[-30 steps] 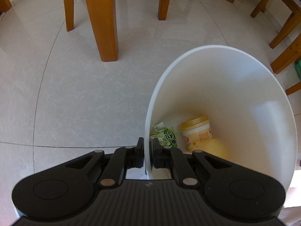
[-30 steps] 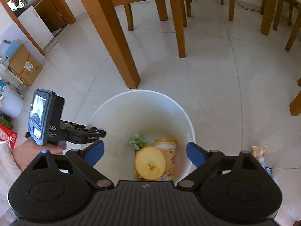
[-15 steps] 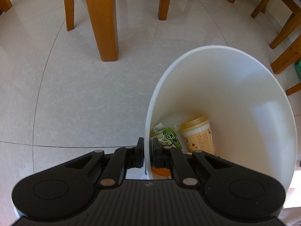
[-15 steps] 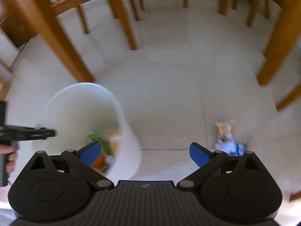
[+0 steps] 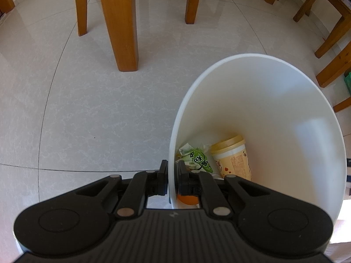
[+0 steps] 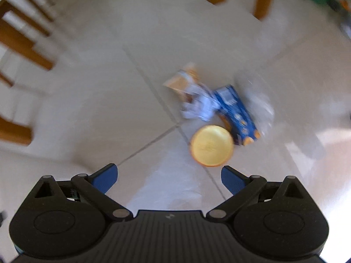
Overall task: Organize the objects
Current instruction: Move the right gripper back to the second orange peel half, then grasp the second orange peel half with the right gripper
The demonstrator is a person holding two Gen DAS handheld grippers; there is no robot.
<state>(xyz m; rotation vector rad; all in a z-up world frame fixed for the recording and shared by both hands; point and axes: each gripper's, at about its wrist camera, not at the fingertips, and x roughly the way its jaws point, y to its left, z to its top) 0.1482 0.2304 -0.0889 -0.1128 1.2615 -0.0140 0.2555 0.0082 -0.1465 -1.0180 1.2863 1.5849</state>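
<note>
Pale floor tiles (image 5: 92,114) run under wooden table legs (image 5: 118,22). Left gripper (image 5: 171,178) pinches the white bin (image 5: 274,100) rim, cup (image 5: 232,157) inside. Right gripper (image 6: 169,178), spread wide, hovers beside a yellow lid (image 6: 211,145) and blurred blue wrapper (image 6: 235,111).

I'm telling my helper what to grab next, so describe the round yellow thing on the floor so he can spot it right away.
On the pale tiled floor, just ahead of the open right gripper, lies a small heap of litter beside a crossing of grout lines. The round yellow lid is the piece of it nearest the gripper, next to a blue carton and crumpled white paper. It alone is a flat, plain disc with an orange rim.
</note>
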